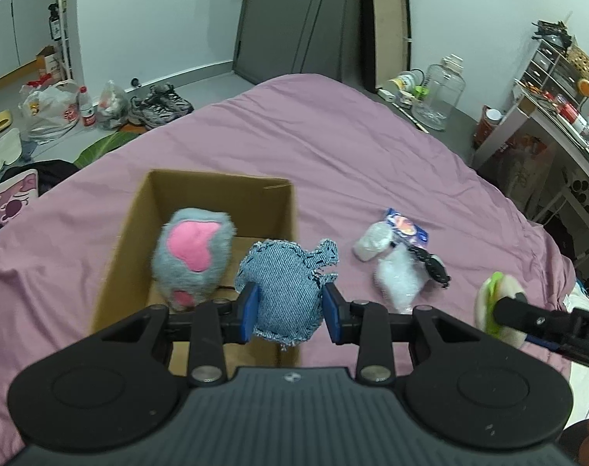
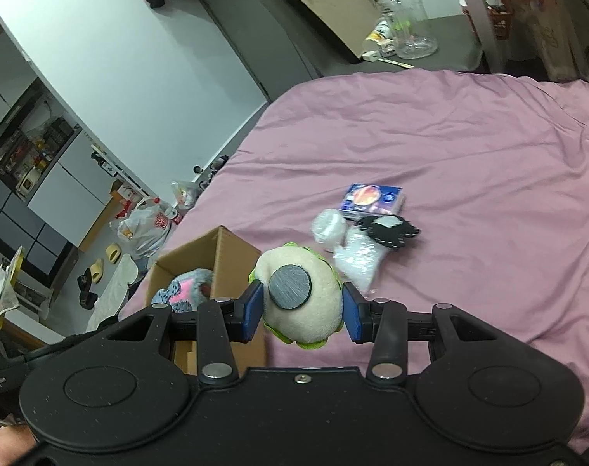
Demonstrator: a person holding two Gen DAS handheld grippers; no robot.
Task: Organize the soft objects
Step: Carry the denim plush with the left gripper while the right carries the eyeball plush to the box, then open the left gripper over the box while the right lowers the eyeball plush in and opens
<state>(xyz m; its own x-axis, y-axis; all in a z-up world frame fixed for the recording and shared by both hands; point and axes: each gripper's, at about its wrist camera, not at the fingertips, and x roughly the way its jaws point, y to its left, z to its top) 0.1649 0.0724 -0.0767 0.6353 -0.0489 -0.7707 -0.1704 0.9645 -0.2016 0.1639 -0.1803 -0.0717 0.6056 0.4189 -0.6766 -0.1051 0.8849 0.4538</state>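
My left gripper (image 1: pixel 290 308) is shut on a blue denim stuffed toy (image 1: pixel 284 287), held above the near right corner of an open cardboard box (image 1: pixel 139 209) on the pink bed. A grey plush with pink patches (image 1: pixel 193 256) lies in the box; it also shows in the right wrist view (image 2: pixel 186 287). My right gripper (image 2: pixel 304 310) is shut on a cream and green plush with a grey disc (image 2: pixel 302 299), held just right of the box (image 2: pixel 232 248). That plush (image 1: pixel 496 303) shows at the right in the left wrist view.
A clear plastic bag (image 2: pixel 356 260), a small blue printed box (image 2: pixel 374 198) and a black toothed piece (image 2: pixel 389 231) lie on the pink bedsheet (image 2: pixel 469 163) right of the box. Beyond the bed stand a glass jar (image 1: pixel 440 93), bags and shoes on the floor, and a cluttered desk.
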